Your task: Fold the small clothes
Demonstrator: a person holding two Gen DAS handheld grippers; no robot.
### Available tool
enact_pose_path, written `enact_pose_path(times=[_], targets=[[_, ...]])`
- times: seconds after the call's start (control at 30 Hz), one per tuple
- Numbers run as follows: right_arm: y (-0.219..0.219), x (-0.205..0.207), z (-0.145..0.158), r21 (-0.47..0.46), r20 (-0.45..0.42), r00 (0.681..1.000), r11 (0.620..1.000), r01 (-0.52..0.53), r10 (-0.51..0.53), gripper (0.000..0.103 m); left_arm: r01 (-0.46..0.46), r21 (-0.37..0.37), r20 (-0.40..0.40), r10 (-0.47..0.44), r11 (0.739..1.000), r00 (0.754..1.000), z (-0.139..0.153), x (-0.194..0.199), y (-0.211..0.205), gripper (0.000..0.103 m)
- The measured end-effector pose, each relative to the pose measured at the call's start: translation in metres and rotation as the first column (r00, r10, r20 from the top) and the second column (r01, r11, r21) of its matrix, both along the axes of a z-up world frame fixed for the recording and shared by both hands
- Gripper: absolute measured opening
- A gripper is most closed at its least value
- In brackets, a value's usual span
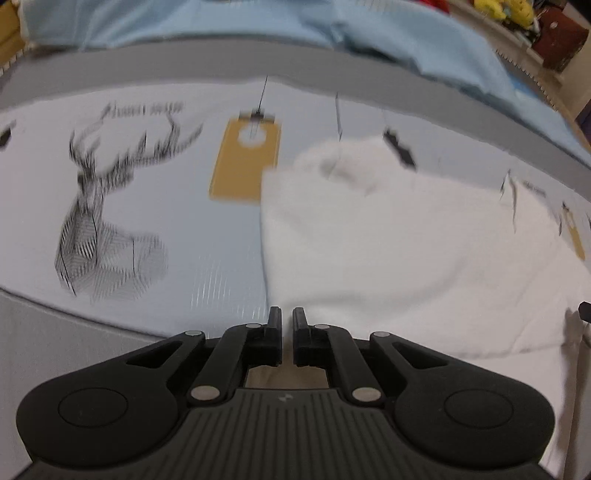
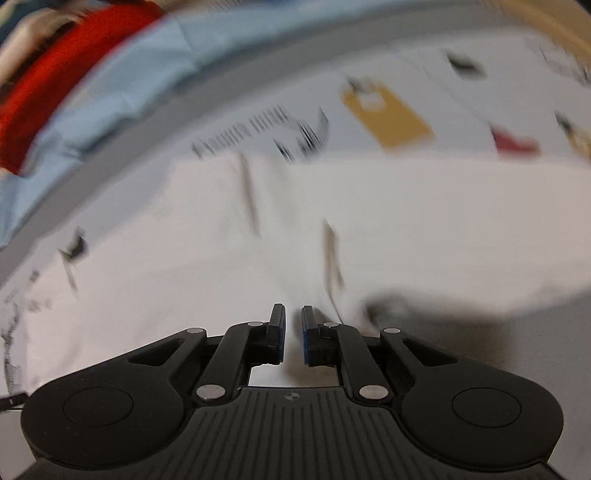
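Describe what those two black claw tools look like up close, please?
Both are matte black plastic, with ribbed bases, round side discs and silver rivets on the linkage arms. The left gripper has plain black fingers; the right gripper has blue pads. No cables or sleeves show.

Both wrist cams ride right behind their own fingers, tilted steeply down and close over the work surface.

Left wrist view has the left gripper [image 1: 287,317] at 6 o'clock, facing a deer print [image 1: 107,206] at 9 and white cloth [image 1: 406,240] at 3. Right wrist view, blurrier, has the right gripper [image 2: 293,317] at 6, with the cloth [image 2: 332,221] filling the middle. Both catch the cloth, a mustard tag [image 1: 245,160] [image 2: 388,114] toward 12 and the blue sheet [image 1: 221,18] [image 2: 122,74] along the top.
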State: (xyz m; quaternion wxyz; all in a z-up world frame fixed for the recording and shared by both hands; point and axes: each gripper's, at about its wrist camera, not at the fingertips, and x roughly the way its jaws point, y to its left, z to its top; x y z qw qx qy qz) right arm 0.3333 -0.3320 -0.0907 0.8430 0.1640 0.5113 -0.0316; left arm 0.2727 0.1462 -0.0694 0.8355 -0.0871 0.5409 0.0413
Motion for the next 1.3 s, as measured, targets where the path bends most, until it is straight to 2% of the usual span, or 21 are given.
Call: enact_pose_path(times=[0.07,0.13,0.2,0.27,0.33,0.4,0.6,0.7,0.73,0.77,0.8,0.9,0.97,1.03,1.07,1.13,1.3], targets=[[0.002,0.001,0.003,-0.005,0.012,1.000,1.000,-0.008,0.008,0.010,-0.003,-0.021,0.027,0.004,1.000,1.000,0.006,0.003,-0.003,0.006],[0.000,0.001,-0.008,-0.017,-0.042,0.999,1.000,0.001,-0.001,0.010,-0.001,-0.047,0.062,0.004,0.999,0.998,0.010,0.006,-0.008,0.012],[-0.002,0.000,-0.021,-0.025,-0.103,0.994,0.999,0.023,-0.026,0.010,0.002,-0.044,0.103,0.003,0.999,0.995,0.013,0.011,-0.014,0.016],[-0.001,-0.001,-0.026,-0.009,-0.120,0.992,0.999,0.034,-0.035,0.010,0.008,-0.023,0.156,-0.004,1.000,0.988,0.016,0.016,-0.019,0.028],[0.002,-0.001,-0.024,-0.027,-0.112,0.994,0.999,0.016,-0.019,0.010,0.002,-0.004,0.193,-0.001,1.000,0.981,0.012,0.027,-0.024,0.061],[0.003,-0.001,-0.022,-0.041,-0.106,0.994,0.999,0.005,-0.009,0.010,-0.035,0.010,0.200,0.032,0.999,0.979,0.001,0.039,-0.019,0.074],[0.009,0.005,-0.024,-0.052,-0.116,0.993,0.999,-0.010,0.004,0.010,-0.154,-0.106,0.162,0.170,0.982,0.972,-0.042,0.063,0.017,0.074],[0.010,0.003,-0.023,-0.057,-0.117,0.993,0.998,-0.014,0.007,0.010,-0.149,-0.141,0.184,0.174,0.979,0.967,-0.053,0.065,0.020,0.073],[0.011,0.003,-0.024,-0.061,-0.118,0.993,0.998,-0.018,0.011,0.010,-0.123,-0.124,0.206,0.147,0.985,0.968,-0.054,0.064,0.017,0.059],[0.011,0.003,-0.024,-0.063,-0.118,0.993,0.998,-0.022,0.014,0.010,-0.073,-0.113,0.218,0.096,0.991,0.971,-0.053,0.064,0.014,0.040],[0.011,0.003,-0.023,-0.064,-0.117,0.993,0.998,-0.024,0.017,0.010,-0.030,-0.107,0.229,0.054,0.994,0.972,-0.051,0.064,0.012,0.008],[0.013,0.003,-0.020,-0.054,-0.098,0.995,0.998,-0.020,0.015,0.010,-0.065,-0.046,0.321,0.076,0.997,0.944,-0.034,0.055,0.013,0.008],[0.013,0.003,-0.016,-0.036,-0.071,0.997,0.999,-0.021,0.019,0.010,-0.098,-0.018,0.309,0.099,0.995,0.946,-0.031,0.054,0.015,0.009],[0.015,0.004,-0.014,-0.023,-0.056,0.998,0.999,-0.028,0.027,0.010,-0.142,0.020,0.245,0.133,0.990,0.960,-0.032,0.057,0.017,0.022],[0.016,0.004,-0.013,-0.026,-0.057,0.998,0.999,-0.030,0.029,0.010,-0.161,0.033,0.243,0.148,0.986,0.959,-0.030,0.055,0.018,0.027],[0.016,0.004,-0.015,-0.039,-0.067,0.997,0.999,-0.031,0.029,0.010,-0.177,0.053,0.269,0.157,0.983,0.950,-0.021,0.047,0.017,0.030],[0.012,0.004,-0.022,-0.061,-0.095,0.995,0.998,-0.016,0.010,0.010,-0.077,-0.003,0.241,0.076,0.997,0.968,-0.015,0.034,0.002,0.030]])
